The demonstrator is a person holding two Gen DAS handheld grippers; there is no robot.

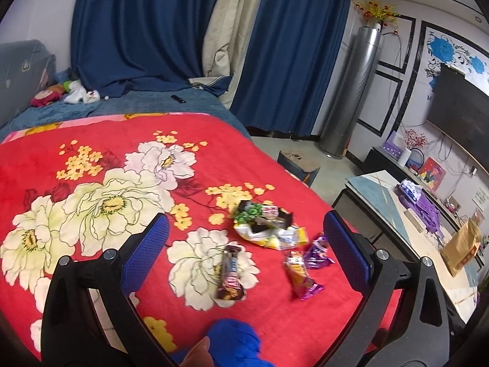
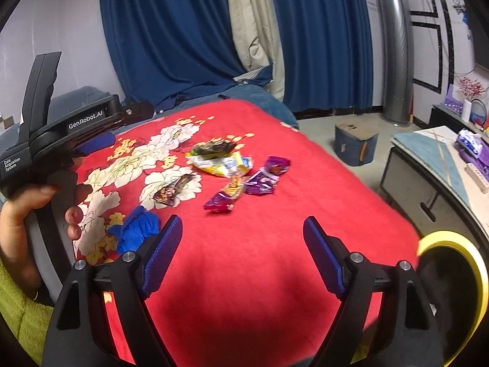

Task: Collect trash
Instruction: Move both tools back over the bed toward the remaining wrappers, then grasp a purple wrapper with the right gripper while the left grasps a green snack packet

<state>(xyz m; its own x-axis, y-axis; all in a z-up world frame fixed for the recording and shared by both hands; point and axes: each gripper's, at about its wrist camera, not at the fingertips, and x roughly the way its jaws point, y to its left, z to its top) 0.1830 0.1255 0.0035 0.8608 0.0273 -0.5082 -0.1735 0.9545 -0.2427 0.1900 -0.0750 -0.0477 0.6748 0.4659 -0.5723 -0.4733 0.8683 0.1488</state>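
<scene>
Several snack wrappers lie on a red flowered blanket [image 1: 91, 140]. A brown bar wrapper [image 1: 229, 272], an orange-purple wrapper [image 1: 301, 276], a purple wrapper [image 1: 318, 252] and a yellow bag with dark wrappers on it [image 1: 269, 224] sit ahead of my left gripper [image 1: 246, 241], which is open and empty above them. A blue crumpled glove [image 1: 235, 345] lies near its base. In the right wrist view my right gripper [image 2: 243, 237] is open and empty, short of the purple wrappers [image 2: 266, 177], the brown wrapper [image 2: 172, 192], the yellow bag [image 2: 220, 160] and the glove [image 2: 136, 232]. The left gripper [image 2: 97, 145] shows at left.
A yellow-rimmed bin [image 2: 452, 290] stands at the blanket's right edge. A low table [image 1: 406, 223] with a purple cloth and a tissue pack is on the right. A blue stool [image 2: 354, 145], a silver tower unit [image 1: 351, 91] and blue curtains [image 1: 152, 30] stand beyond.
</scene>
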